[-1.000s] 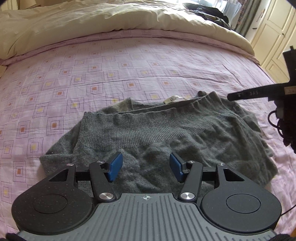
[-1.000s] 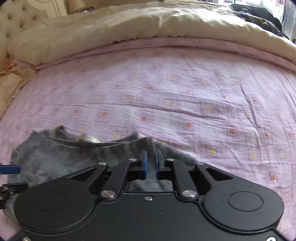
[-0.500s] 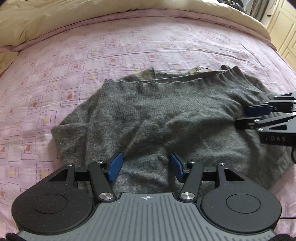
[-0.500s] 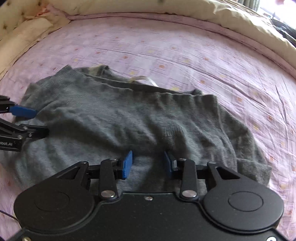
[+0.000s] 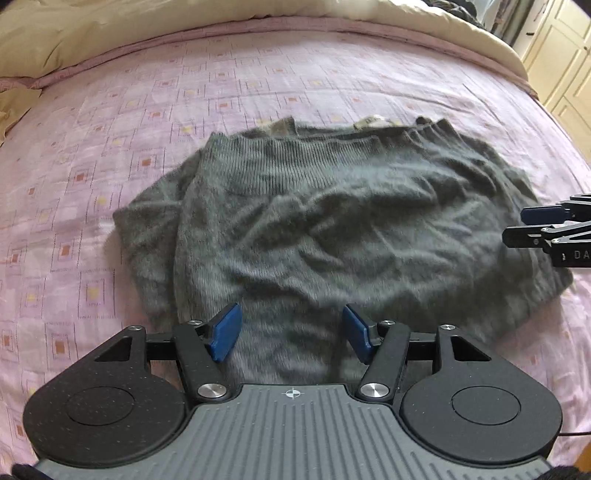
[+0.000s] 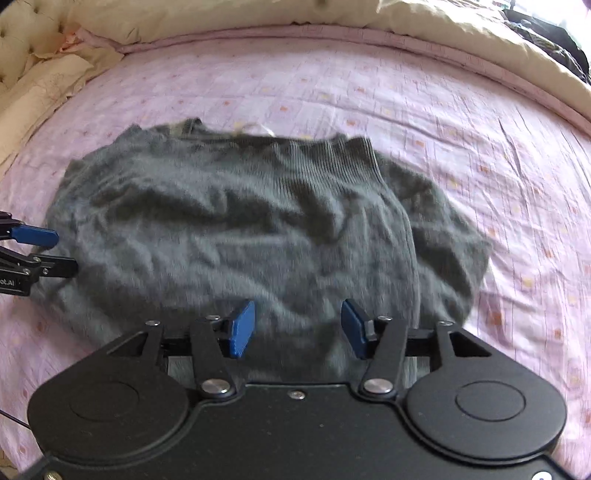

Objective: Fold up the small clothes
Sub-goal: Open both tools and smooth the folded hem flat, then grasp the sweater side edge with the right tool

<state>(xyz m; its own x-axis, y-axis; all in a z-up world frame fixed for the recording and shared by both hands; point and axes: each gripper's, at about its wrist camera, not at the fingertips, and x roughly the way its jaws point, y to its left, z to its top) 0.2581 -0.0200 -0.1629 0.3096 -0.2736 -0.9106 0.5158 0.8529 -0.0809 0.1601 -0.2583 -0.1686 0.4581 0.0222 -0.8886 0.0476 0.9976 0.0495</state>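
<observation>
A grey knitted sweater [image 5: 332, 229] lies folded and rumpled on the pink patterned bedsheet [image 5: 110, 110], its ribbed edge and a pale label [image 5: 373, 122] at the far side. My left gripper [image 5: 291, 325] hovers over the sweater's near edge, open and still widening a little, nothing pinched between the blue pads. In the right wrist view the sweater [image 6: 240, 221] fills the middle; my right gripper [image 6: 297, 325] is above its near edge with jaws opening and only loose knit below them. Each gripper shows at the other view's edge: right gripper [image 5: 532, 225], left gripper [image 6: 55, 251].
A cream duvet [image 5: 110, 29] is bunched along the far side of the bed. Cream cupboard doors [image 5: 565, 55] stand at the right, a tufted headboard [image 6: 22, 37] at the left, and dark clothes [image 6: 554, 37] lie at the far right corner.
The right gripper's jaws went from nearly shut to wide apart while it drew back from the sweater's far edge to its near edge. The left gripper shifted along the sweater, staying open.
</observation>
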